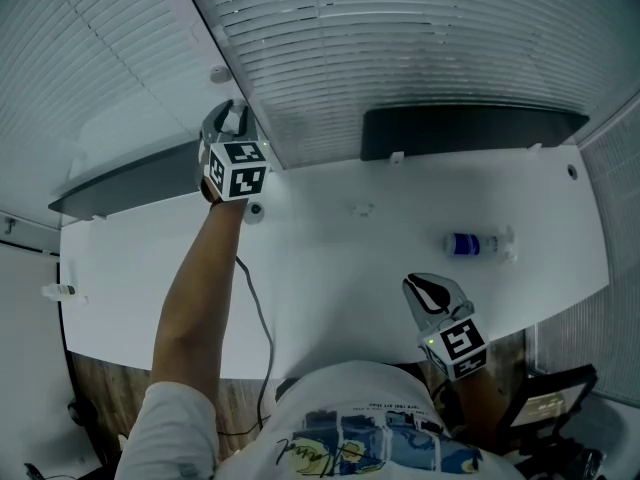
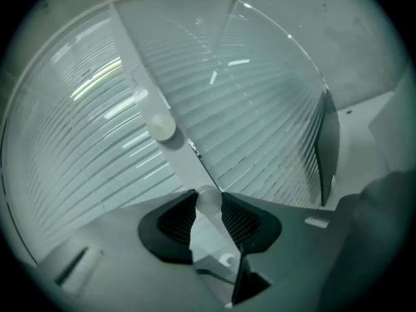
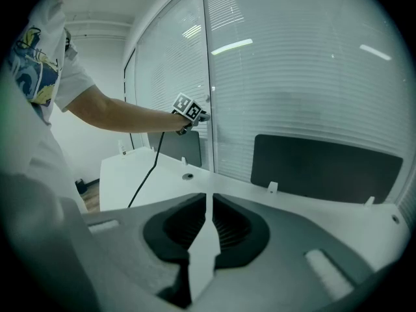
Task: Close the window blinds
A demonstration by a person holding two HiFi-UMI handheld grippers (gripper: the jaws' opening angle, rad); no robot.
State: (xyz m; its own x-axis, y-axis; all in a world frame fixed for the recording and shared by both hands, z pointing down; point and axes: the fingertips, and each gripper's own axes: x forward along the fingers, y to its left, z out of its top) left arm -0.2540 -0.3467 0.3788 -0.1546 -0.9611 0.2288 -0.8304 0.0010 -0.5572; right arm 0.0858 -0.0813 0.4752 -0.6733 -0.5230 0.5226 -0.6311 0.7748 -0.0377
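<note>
Slatted blinds [image 1: 420, 48] hang behind glass on both sides of a white window post [image 1: 232, 58]. My left gripper [image 1: 233, 120] reaches up to that post at arm's length. In the left gripper view its jaws [image 2: 208, 203] are shut on a small round white knob [image 2: 208, 197] on the post [image 2: 170, 135], the pads touching it on both sides. A second round knob [image 2: 161, 126] sits higher on the post, beside the blinds [image 2: 260, 122]. My right gripper [image 1: 432, 290] hovers low over the desk's near edge, shut and empty [image 3: 208, 197], pointing at the blinds [image 3: 312, 77].
A white desk [image 1: 350, 258] runs under the window. On it lie a small bottle [image 1: 470, 244] at the right and a dark cable [image 1: 262, 318] that trails toward me. Two dark panels [image 1: 470, 128] [image 1: 130, 183] stand at the desk's far edge.
</note>
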